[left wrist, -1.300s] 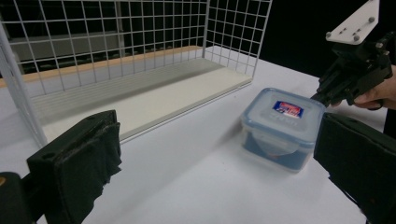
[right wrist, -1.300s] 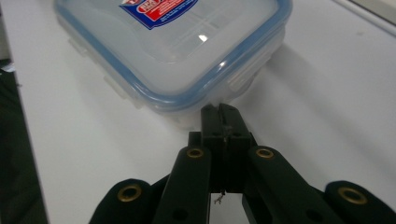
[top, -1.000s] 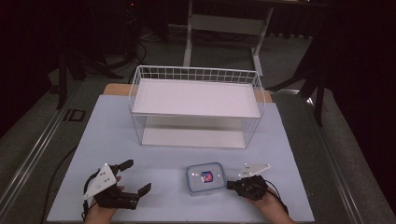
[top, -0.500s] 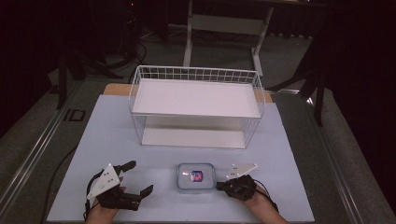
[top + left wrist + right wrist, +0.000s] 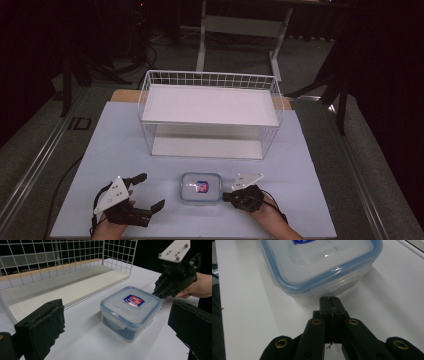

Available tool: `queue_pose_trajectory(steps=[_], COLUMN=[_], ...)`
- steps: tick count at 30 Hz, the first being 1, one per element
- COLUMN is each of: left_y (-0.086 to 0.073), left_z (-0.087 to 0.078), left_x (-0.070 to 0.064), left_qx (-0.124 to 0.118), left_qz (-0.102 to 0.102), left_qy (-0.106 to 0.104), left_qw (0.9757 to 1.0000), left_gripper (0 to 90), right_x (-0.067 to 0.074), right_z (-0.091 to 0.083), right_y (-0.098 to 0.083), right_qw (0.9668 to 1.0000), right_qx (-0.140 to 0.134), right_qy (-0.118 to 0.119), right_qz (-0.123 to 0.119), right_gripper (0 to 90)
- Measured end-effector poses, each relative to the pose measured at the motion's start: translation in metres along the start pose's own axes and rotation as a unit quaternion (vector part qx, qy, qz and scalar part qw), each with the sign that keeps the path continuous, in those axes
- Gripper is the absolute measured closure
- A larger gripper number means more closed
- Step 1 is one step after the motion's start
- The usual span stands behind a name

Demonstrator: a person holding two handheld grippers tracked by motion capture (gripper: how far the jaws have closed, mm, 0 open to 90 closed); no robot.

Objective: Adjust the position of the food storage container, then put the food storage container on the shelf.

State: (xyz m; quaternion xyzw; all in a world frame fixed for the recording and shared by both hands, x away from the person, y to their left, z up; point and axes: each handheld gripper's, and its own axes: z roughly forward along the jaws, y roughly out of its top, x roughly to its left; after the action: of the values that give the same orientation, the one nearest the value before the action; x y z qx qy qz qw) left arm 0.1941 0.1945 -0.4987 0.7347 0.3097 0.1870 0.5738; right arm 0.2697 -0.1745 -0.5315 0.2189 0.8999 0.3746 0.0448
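The clear lidded container (image 5: 200,188) is sitting on the table (image 5: 310,165) before the wire rack (image 5: 210,112). The right gripper (image 5: 226,196), jaws clenched together, is touching its side; the left gripper (image 5: 150,191) is resting apart, jaws released.

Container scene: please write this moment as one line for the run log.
container: lid on, on table, before wire rack | right tongs: shut, tips at container's side | left tongs: open, apart from container
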Motion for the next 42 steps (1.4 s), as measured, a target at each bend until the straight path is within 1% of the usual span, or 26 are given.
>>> queue_pose_trajectory(steps=[5,8,11,14,15,17,18,19,21,22,23,24,26,28,29,30,32,33,34,35,36,37,38,39,40,42], left_y=[0.0,0.0,0.0,0.0,-0.001,-0.001,-0.001,-0.001,0.0,0.001,0.004,0.004,0.011,0.016,0.019,0.022,0.027,0.03,0.032,0.035,0.037,0.041,0.041,0.043,0.045,0.049], left_z=[0.0,0.0,0.0,0.001,0.001,0.003,0.004,0.004,0.005,0.005,0.005,0.005,0.006,0.006,0.007,0.007,0.007,0.008,0.008,0.009,0.009,0.01,0.01,0.012,0.013,0.017], left_x=[0.0,0.0,0.0,0.0,0.0,0.001,0.002,0.002,0.002,0.002,0.001,0.001,-0.004,-0.005,-0.006,-0.006,-0.006,-0.006,-0.005,-0.004,-0.004,-0.001,-0.001,0.0,0.0,0.002], left_qx=[0.002,0.001,0.001,0.005,0.007,0.019,0.03,0.031,0.035,0.037,0.039,0.039,0.041,0.039,0.04,0.041,0.044,0.048,0.051,0.051,0.048,0.053,0.053,0.058,0.063,0.076], left_qz=[0.001,-0.002,-0.002,-0.004,-0.005,-0.008,-0.012,-0.014,-0.014,-0.013,-0.012,-0.012,-0.002,-0.001,0.0,-0.001,-0.004,-0.003,-0.007,-0.014,-0.02,-0.043,-0.043,-0.055,-0.058,-0.061], left_qy=[-0.001,-0.002,-0.003,-0.004,-0.005,-0.006,-0.009,-0.013,-0.016,-0.015,-0.021,-0.021,-0.026,-0.032,-0.034,-0.038,-0.046,-0.049,-0.052,-0.055,-0.053,-0.064,-0.064,-0.074,-0.075,-0.079], left_qw=[1.0,1.0,1.0,1.0,1.0,0.9998,0.9994,0.9993,0.9992,0.9991,0.9989,0.9989,0.9988,0.9987,0.9986,0.9984,0.998,0.9976,0.9974,0.9971,0.9973,0.9956,0.9956,0.994,0.9935,0.9921], left_gripper=[1.5,1.5,1.4,1.5,1.5,1.5,1.5,1.5,1.4,1.5,1.5,1.5,1.5,1.4,1.5,1.5,1.5,1.5,1.4,1.5,1.5,1.4,1.5,1.4,1.4,1.4], right_x=[-0.002,-0.002,-0.001,-0.002,-0.002,-0.002,-0.002,-0.003,-0.004,-0.004,-0.004,-0.003,-0.001,0.002,0.004,0.004,0.008,0.009,0.009,0.008,0.008,0.009,0.009,0.009,0.009,0.011], right_z=[0.003,0.0,-0.005,-0.021,-0.03,-0.036,-0.036,-0.041,-0.043,-0.046,-0.046,-0.048,-0.05,-0.053,-0.057,-0.057,-0.061,-0.064,-0.067,-0.07,-0.07,-0.073,-0.073,-0.073,-0.073,-0.072], right_y=[0.003,0.001,0.0,-0.001,0.0,0.001,0.001,0.001,0.001,0.001,0.002,0.004,0.006,0.009,0.012,0.012,0.016,0.018,0.021,0.024,0.024,0.027,0.027,0.03,0.03,0.033], right_qw=[1.0,1.0,1.0,0.9995,0.9989,0.9977,0.9977,0.9959,0.9938,0.9926,0.9926,0.9928,0.9927,0.9924,0.9909,0.9909,0.9879,0.9865,0.9871,0.9858,0.9858,0.986,0.986,0.9865,0.9865,0.9868], right_qx=[-0.003,-0.007,-0.009,-0.028,-0.042,-0.057,-0.057,-0.078,-0.096,-0.107,-0.109,-0.109,-0.11,-0.115,-0.127,-0.127,-0.141,-0.149,-0.149,-0.16,-0.16,-0.156,-0.156,-0.151,-0.151,-0.142], right_qy=[-0.001,0.0,-0.003,-0.013,-0.015,-0.016,-0.016,-0.014,-0.008,0.0,0.0,-0.001,-0.002,-0.008,-0.012,-0.012,-0.051,-0.058,-0.045,-0.035,-0.035,-0.024,-0.024,-0.036,-0.036,-0.058], right_qz=[0.002,0.001,0.0,0.012,0.018,0.031,0.031,0.043,0.055,0.058,0.054,0.05,0.047,0.042,0.043,0.043,0.041,0.035,0.035,0.035,0.035,0.053,0.053,0.054,0.054,0.052], right_gripper=[90.0,89.9,89.8,86.6,80.1,63.8,63.8,45.2,34.8,25.8,17.5,15.6,14.3,14.0,13.9,13.9,14.0,15.3,15.3,18.1,18.1,18.2,18.2,18.1,18.1,17.6])
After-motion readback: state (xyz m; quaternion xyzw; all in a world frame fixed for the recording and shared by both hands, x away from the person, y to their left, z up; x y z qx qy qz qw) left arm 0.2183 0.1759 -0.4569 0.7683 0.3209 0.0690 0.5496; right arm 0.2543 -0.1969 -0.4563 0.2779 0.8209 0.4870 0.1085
